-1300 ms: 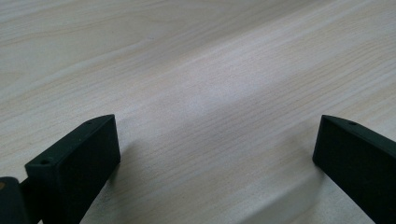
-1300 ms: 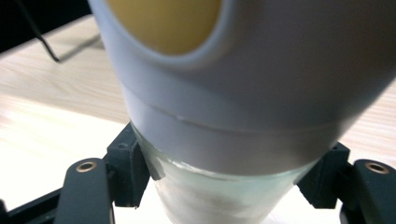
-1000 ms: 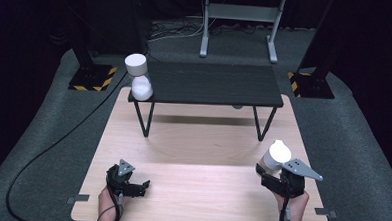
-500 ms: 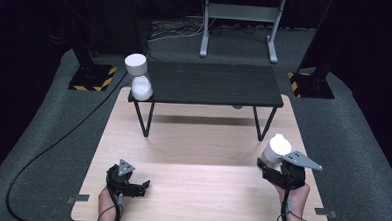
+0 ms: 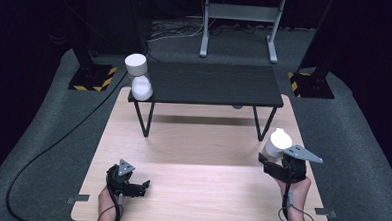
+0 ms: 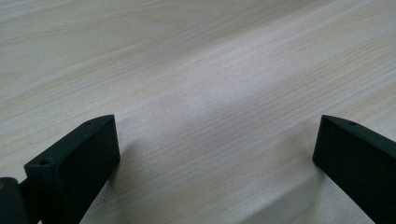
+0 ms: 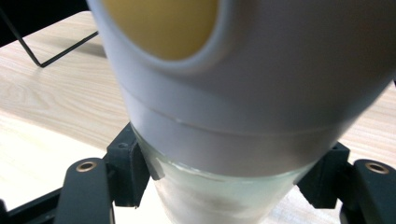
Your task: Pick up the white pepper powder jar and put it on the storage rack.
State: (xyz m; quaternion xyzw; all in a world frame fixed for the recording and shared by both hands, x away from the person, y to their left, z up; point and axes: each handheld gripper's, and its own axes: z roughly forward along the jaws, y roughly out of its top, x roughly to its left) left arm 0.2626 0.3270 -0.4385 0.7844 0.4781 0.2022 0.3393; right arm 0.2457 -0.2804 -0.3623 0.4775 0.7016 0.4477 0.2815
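Pale wood grain runs across the table [image 5: 202, 156], which sits on grey carpet in a dark room. At its right side the white bottle [image 5: 276, 144] is pinched upright in the right gripper [image 5: 272, 161], whose jaws press on the frosted body just under the wide white cap. In the right gripper view the bottle [image 7: 233, 116] looms close, its cap tilted toward the lens with a yellowish disc on top, and the black jaws stand tight against both sides of the body. It looks lifted clear of the wood, though the bottle's underside is hidden, so this stays a judgement.

Farther out, the left gripper [image 5: 130, 185] rests near the table's front left corner, jaws spread wide with nothing between them; the left gripper view gives bare wood between the two black pads [image 6: 74, 158].

Beyond both, a low black bench [image 5: 210, 83] stands across the far end of the table. On its left end sits a second white bottle [image 5: 138, 78], seemingly two white pieces stacked one on the other.

As for progress, the grasp appears done and the carry is in hand. What remains, most likely, is to bring the held bottle to its destination, perhaps up on the bench, and release it.
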